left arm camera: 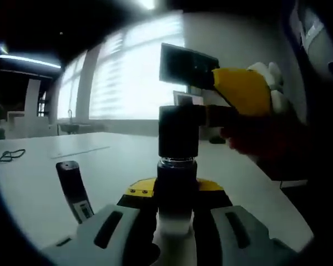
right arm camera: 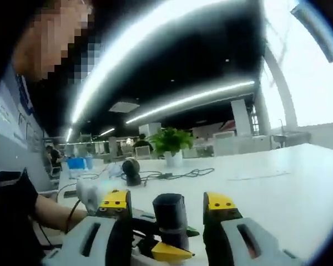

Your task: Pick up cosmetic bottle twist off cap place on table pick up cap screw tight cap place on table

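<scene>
The left gripper (left arm camera: 176, 221) is clamping the dark cylindrical cosmetic bottle (left arm camera: 176, 191) upright above the white tabletop (left arm camera: 39, 177), steadying it, while the right gripper (right arm camera: 167, 219) is closing its jaws around the black round cap (left arm camera: 178, 132) (apparently for twisting). A black pen-like stick (left arm camera: 75, 190) is lying near the tabletop's front edge.

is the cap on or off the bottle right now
On. The black cap sits atop the bottle, glass neck showing beneath it; whether it's screwed tight, cannot tell.
</scene>
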Motion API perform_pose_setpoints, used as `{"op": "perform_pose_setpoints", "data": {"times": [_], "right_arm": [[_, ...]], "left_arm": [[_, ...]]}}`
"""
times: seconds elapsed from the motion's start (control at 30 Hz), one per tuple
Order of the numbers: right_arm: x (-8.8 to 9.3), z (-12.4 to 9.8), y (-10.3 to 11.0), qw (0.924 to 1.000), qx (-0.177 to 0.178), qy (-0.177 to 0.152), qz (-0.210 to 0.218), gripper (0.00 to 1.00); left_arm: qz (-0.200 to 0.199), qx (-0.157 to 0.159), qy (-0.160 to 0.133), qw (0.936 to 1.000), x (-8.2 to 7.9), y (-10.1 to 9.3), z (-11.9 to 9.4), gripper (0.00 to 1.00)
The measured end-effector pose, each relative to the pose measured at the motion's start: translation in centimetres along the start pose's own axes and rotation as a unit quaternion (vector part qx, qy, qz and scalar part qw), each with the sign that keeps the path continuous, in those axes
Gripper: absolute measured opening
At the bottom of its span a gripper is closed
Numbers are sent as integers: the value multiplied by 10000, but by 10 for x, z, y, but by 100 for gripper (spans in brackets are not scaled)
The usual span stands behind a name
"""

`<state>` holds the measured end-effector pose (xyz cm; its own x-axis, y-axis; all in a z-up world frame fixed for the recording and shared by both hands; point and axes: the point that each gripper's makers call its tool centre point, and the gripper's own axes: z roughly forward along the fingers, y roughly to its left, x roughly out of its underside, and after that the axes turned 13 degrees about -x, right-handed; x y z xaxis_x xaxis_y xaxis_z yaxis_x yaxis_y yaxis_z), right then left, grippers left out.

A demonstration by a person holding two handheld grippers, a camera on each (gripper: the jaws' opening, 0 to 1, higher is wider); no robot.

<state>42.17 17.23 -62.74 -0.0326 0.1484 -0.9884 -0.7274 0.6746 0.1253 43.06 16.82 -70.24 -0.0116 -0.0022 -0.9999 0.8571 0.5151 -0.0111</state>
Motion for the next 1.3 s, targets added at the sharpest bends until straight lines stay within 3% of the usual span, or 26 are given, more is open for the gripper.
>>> {"op": "perform_pose_setpoints", "data": {"times": [0.17,0.5,0.57,0.7,0.8,0.87,0.97,1.03,1.1,1.3], "right_arm": [[-11,-6,-12,9996,-245,-125,51,44],[-11,-7,-14,9926,-1177,211,-190,42],[-10,-7,-17,9906,-1264,260,-460,41],[-9,-8,-24,9887,-1381,352,-468,40],[-8,-8,-26,9864,-1505,424,-497,33],[-8,-10,-18,9800,-1829,442,-641,23],[-12,-14,5,9642,-2605,323,-371,25],[-12,-12,4,9627,-2637,387,-469,25],[-11,-12,11,9511,-3011,481,-504,25],[-1,-7,8,9287,-3642,688,-124,25]], "left_arm": [[-23,28,1,10000,0,0,0,14],[-78,230,14,9997,0,-6,-1,14],[-86,232,14,9997,0,-6,-1,14],[-72,320,14,9995,0,-9,-2,14],[-119,439,28,9990,1,-11,-3,14],[-126,448,29,9989,1,-11,-3,14],[-127,495,34,9987,1,-12,-3,14],[-134,557,40,9984,1,-14,-4,14],[-139,641,52,9978,1,-17,-4,14],[-8,810,35,9967,1,-22,-3,14]]}}
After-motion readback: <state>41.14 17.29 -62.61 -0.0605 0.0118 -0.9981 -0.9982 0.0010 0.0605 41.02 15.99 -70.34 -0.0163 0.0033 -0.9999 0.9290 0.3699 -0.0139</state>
